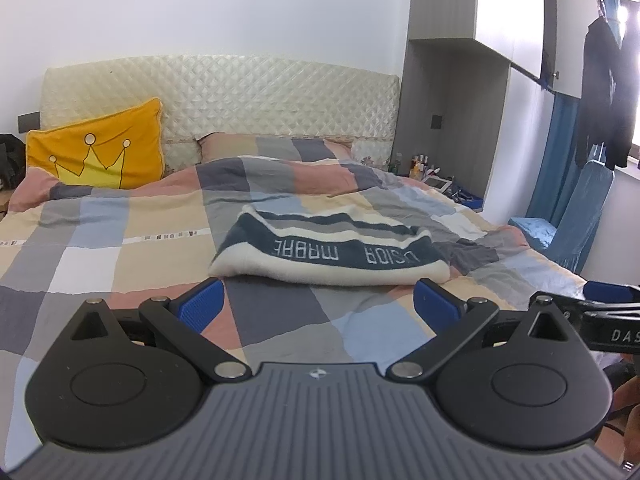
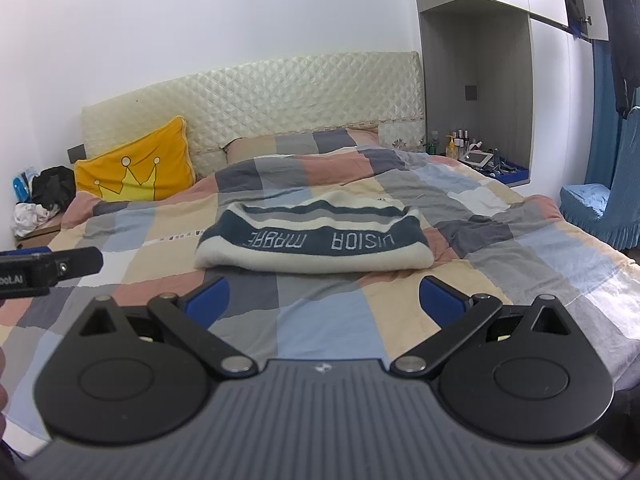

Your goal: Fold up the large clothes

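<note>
A cream and dark teal striped sweater (image 1: 328,250) with white lettering lies folded into a flat bundle in the middle of the bed; it also shows in the right wrist view (image 2: 316,242). My left gripper (image 1: 320,306) is open and empty, held above the bedcover just short of the sweater's near edge. My right gripper (image 2: 324,300) is open and empty too, also just in front of the sweater. Each gripper shows at the edge of the other's view: the right gripper's fingers (image 1: 608,316), the left gripper's fingers (image 2: 52,266).
The bed has a checked duvet (image 1: 120,248) and a quilted headboard (image 1: 224,88). A yellow crown pillow (image 1: 100,152) leans at the head. A nightstand with bottles (image 2: 472,152) and a blue chair (image 2: 600,208) stand at the right. Dark clothes (image 1: 608,92) hang by the window.
</note>
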Demonstrator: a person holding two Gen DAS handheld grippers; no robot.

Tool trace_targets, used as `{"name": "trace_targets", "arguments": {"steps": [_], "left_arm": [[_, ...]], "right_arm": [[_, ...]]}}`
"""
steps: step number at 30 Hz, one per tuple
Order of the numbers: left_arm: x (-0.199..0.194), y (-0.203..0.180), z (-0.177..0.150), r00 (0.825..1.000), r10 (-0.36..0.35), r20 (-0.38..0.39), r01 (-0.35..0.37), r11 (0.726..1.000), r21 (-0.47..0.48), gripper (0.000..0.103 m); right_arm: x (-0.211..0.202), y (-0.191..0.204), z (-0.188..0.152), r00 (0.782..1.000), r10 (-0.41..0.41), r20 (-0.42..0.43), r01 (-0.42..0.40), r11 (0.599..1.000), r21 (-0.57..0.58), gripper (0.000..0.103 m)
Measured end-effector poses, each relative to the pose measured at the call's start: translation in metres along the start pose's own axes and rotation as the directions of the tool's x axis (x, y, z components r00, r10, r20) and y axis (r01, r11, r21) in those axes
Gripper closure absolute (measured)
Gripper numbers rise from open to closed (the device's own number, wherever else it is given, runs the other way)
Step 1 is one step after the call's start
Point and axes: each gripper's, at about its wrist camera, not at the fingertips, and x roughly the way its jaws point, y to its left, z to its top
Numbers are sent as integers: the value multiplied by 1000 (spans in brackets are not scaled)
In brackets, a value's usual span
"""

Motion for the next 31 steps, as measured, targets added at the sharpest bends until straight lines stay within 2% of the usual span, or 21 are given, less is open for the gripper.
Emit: {"name": "trace_targets", "arguments": {"steps": [31], "left_arm": [[-10,1,2,1000,-25,10,25,1000,1,0]], "right_arm": [[-6,5,2,1000,1,26,0,1000,-25,0]]}}
